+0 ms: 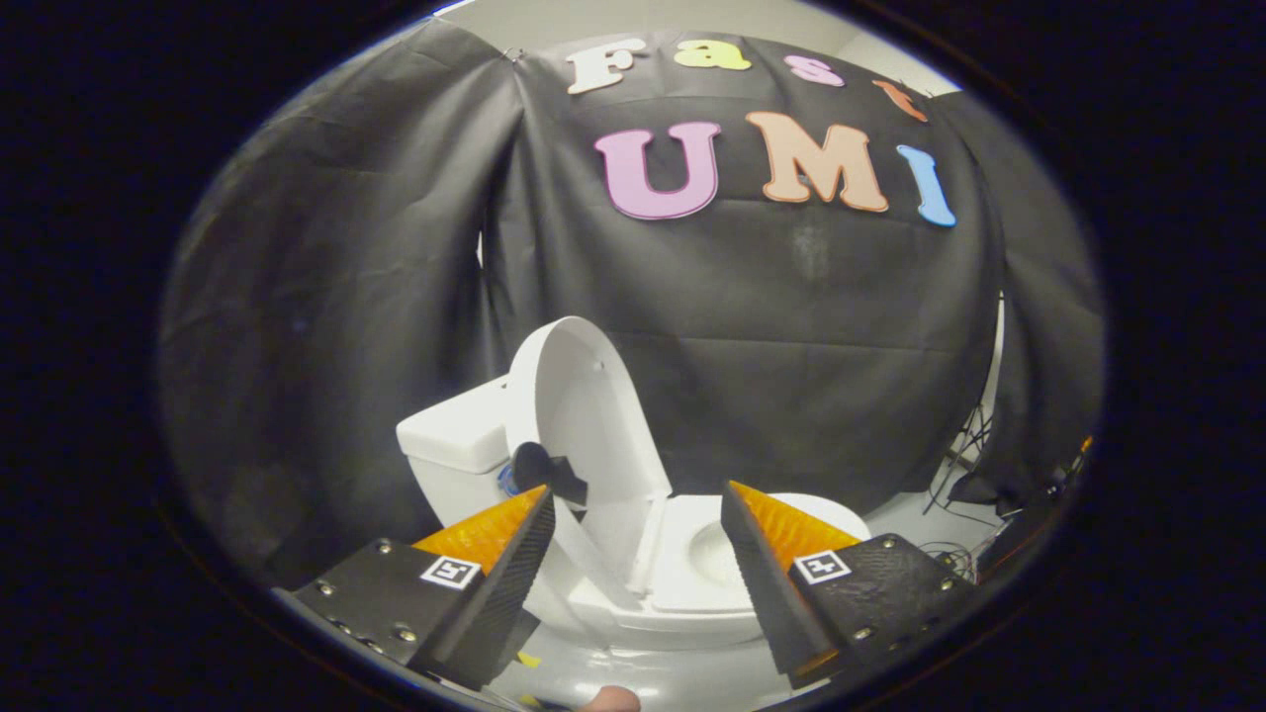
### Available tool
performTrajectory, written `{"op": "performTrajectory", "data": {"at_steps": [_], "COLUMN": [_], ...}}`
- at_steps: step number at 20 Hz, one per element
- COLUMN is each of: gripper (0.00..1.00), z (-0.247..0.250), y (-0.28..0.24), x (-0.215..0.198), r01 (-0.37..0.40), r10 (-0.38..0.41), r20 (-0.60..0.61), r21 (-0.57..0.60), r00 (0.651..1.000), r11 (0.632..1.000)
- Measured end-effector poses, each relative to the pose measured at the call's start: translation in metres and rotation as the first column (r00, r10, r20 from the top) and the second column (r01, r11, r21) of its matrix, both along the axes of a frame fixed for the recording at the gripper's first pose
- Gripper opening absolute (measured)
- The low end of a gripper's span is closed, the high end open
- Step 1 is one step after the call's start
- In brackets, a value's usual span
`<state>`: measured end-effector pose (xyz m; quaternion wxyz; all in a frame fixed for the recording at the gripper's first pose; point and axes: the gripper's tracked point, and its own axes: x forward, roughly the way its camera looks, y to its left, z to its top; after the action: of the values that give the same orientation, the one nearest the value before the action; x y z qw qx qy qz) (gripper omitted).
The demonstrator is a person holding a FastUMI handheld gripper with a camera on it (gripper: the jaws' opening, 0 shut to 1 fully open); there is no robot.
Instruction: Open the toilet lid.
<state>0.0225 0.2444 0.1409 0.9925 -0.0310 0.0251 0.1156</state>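
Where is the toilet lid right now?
The toilet lid stands raised, leaning back against the tank, beyond the open gripper, above the seat.

Claw (638, 499) wide open, fingers apart, apparently gripping nothing.

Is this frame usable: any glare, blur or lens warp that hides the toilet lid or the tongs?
Gripper view: strong fisheye bowing of the cloth wall; even, dim light, no glare on the raised toilet lid; lid and bowl slightly soft yet readable; the open tongs are sharp, holding nothing, and one finger covers part of the tank side.
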Motion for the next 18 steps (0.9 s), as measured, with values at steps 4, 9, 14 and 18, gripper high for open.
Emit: {"op": "performTrajectory", "data": {"at_steps": [4,9,14,18], "gripper": [0.99,0.99,0.99,1.00], "z": [0.024,0.040,0.050,0.041], "y": [-0.045,-0.114,-0.177,-0.228], "x": [0.007,0.022,0.039,0.044], "r01": [0.027,0.073,0.123,0.193], "r10": [-0.027,-0.077,-0.129,-0.200], "r20": [0.045,0.083,0.112,0.118], "r21": [0.001,0.049,0.056,0.066], "r00": [0.999,0.994,0.985,0.973], "r11": [1.000,0.996,0.991,0.979]}}
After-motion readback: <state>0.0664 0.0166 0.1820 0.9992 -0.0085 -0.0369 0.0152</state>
